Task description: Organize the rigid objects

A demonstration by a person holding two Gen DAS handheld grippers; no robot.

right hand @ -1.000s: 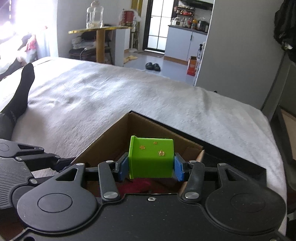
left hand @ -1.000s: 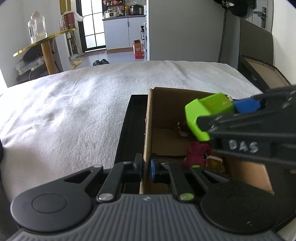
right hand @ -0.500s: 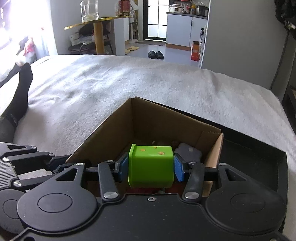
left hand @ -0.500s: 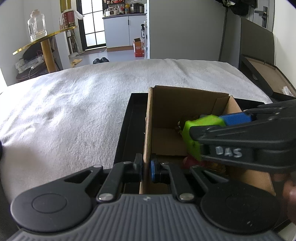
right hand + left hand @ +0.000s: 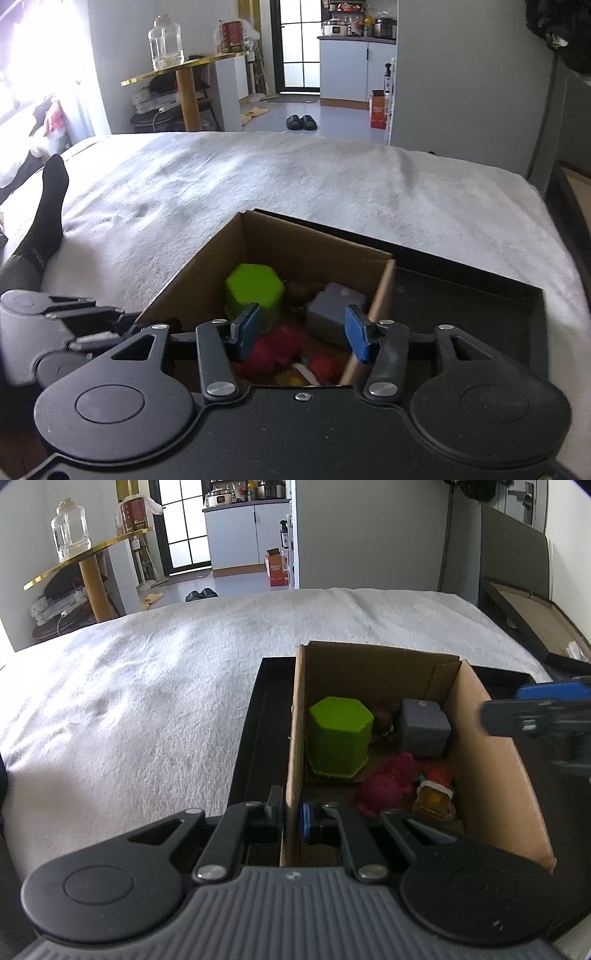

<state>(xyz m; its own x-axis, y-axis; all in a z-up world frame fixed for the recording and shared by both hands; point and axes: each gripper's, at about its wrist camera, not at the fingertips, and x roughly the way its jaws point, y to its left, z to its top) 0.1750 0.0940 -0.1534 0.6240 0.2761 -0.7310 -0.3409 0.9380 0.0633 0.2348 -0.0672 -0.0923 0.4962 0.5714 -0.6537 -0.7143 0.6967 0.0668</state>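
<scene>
A brown cardboard box stands in a black tray on the bed. Inside it lie a green hexagonal block, a grey cube, a dark red toy and a small orange and red toy. My left gripper is shut on the box's left wall at its near corner. My right gripper is open and empty, above the box's near end; it also shows in the left wrist view.
The white blanket covers the bed around the tray. A leg in a black sock lies at the left. A second open box sits at the far right. A gold side table with a glass jar stands beyond the bed.
My right gripper lowered the green block into the box, opened and let it go, then drew back up and right. The block now rests in the box's far left. My left gripper kept its hold.
</scene>
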